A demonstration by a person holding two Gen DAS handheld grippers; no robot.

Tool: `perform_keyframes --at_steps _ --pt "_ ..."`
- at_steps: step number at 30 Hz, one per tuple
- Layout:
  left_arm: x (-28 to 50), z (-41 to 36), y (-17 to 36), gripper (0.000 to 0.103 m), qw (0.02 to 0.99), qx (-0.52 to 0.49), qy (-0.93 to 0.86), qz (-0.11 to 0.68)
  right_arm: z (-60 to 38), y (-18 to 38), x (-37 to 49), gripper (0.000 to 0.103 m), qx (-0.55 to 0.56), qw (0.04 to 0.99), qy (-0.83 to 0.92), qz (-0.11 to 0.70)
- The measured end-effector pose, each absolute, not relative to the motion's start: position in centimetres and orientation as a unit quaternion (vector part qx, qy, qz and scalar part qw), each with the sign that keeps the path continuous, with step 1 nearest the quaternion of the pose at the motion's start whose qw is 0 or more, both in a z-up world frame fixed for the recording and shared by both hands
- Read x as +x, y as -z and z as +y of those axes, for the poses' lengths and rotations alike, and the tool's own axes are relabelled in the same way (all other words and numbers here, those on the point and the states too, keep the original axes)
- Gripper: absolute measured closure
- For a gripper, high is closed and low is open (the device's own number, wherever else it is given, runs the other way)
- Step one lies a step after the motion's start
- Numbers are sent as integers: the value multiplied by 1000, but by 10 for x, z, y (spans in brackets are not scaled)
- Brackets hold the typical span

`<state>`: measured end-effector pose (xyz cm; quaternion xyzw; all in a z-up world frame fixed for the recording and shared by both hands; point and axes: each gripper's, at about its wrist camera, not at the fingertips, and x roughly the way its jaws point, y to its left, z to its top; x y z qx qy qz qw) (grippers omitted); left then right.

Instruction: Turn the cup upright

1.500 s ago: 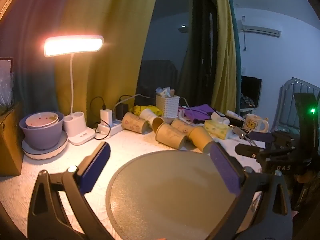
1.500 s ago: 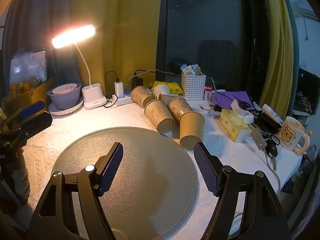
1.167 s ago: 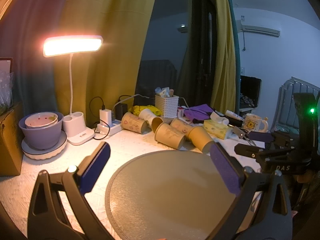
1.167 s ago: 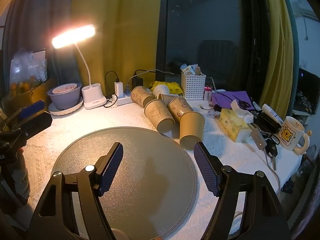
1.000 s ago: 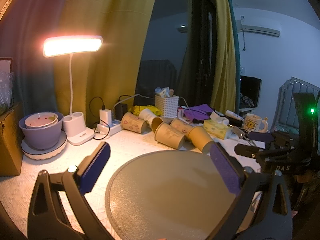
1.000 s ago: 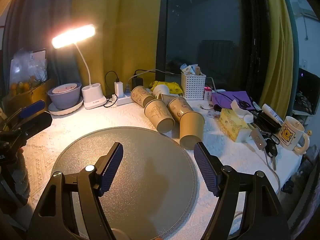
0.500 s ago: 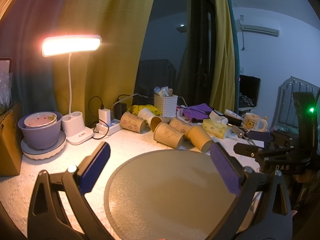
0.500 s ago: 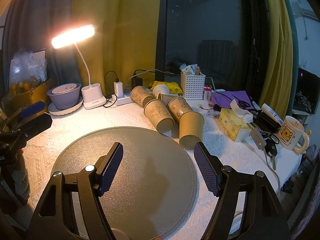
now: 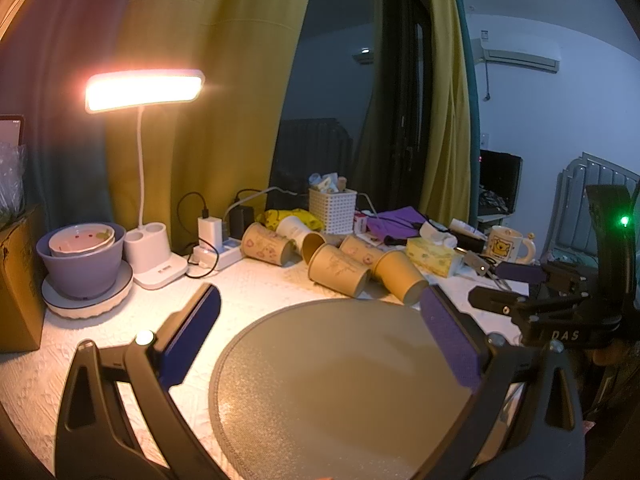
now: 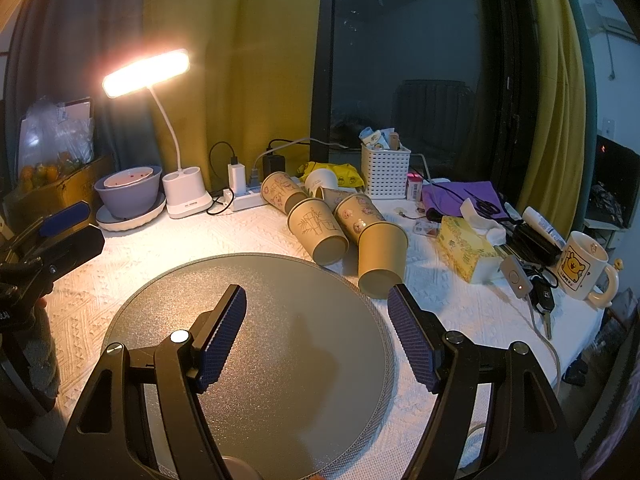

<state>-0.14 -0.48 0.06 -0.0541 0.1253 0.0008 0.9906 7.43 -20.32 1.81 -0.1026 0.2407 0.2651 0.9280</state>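
Several paper cups (image 10: 382, 254) lie tipped in a cluster on the surface (image 10: 160, 248) just beyond the far rim of the round mat (image 10: 280, 340); the nearest, plain one points its base toward the right gripper (image 10: 316, 334), touching the mat's edge. Both grippers hover over the mat with fingers apart and nothing between them, the left gripper (image 9: 320, 344) as well. Judging by looks, the cup is light, thin-walled and easily crushed, so a soft squeeze across the mid-body, away from the flimsy rim, seems wisest; its smooth side may slip. Neighbouring cups touch it on the left, and a tissue box (image 10: 466, 250) sits near on the right, so room is tight there. The mat offers open space for standing it up.
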Motion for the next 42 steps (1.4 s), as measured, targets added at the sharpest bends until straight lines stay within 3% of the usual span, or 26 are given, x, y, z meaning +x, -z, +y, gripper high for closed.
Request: perform_keyframes --at_steps 42 --pt "-2 -5 1 2 990 -56 -1 129 -200 -21 78 27 -103 928 -266 240"
